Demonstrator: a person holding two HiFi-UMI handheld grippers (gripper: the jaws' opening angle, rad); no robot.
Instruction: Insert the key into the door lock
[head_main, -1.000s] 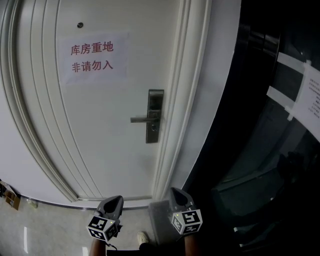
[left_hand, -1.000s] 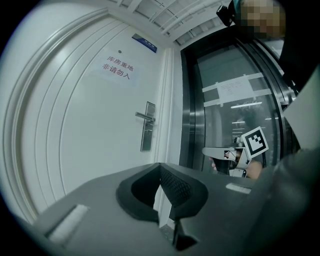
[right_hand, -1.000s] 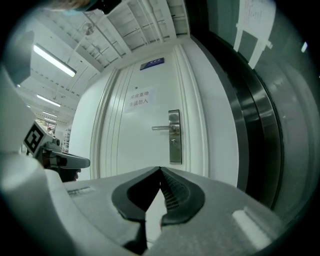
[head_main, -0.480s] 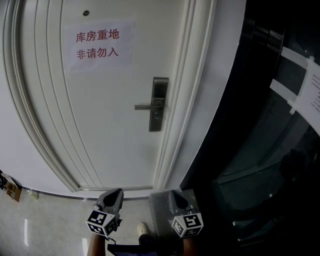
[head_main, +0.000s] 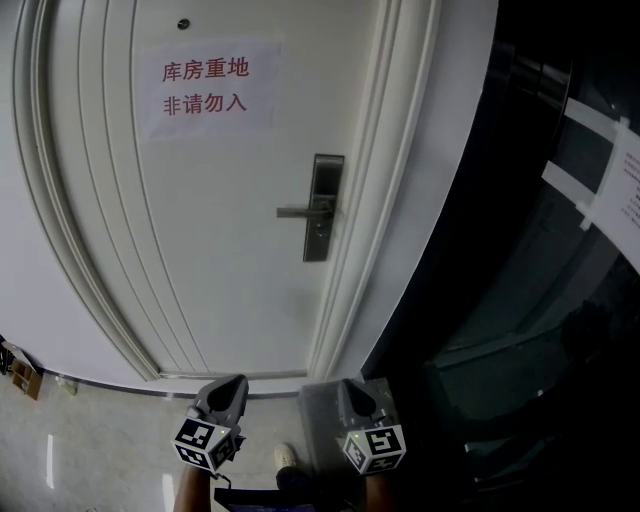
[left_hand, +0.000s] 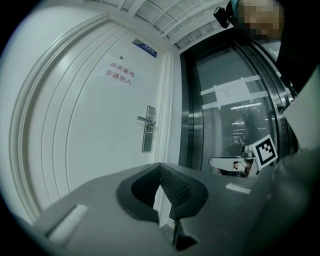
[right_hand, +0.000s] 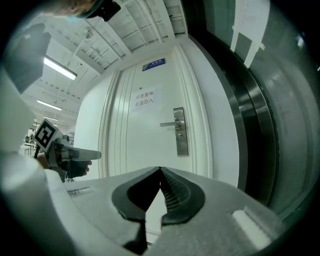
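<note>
A white door fills the head view, and its steel lock plate (head_main: 322, 205) carries a lever handle (head_main: 298, 211) that points left. The same plate shows in the left gripper view (left_hand: 148, 128) and in the right gripper view (right_hand: 180, 131). My left gripper (head_main: 232, 383) and right gripper (head_main: 350, 386) are held side by side low in the head view, well short of the door. Both point level at it. The left gripper's (left_hand: 160, 164) jaw tips meet, and so do the right gripper's (right_hand: 160, 169). I see no key in any view.
A paper sign (head_main: 205, 87) with red characters hangs on the door above the lock. Right of the door frame stands a dark glass wall (head_main: 540, 300) with taped paper (head_main: 600, 170). A shoe (head_main: 287, 458) shows on the tiled floor, and a small box (head_main: 20, 380) lies at the far left.
In the head view the door and lock plate have shifted a little right and up. The right gripper sits slightly lower. Both grippers stay shut.
</note>
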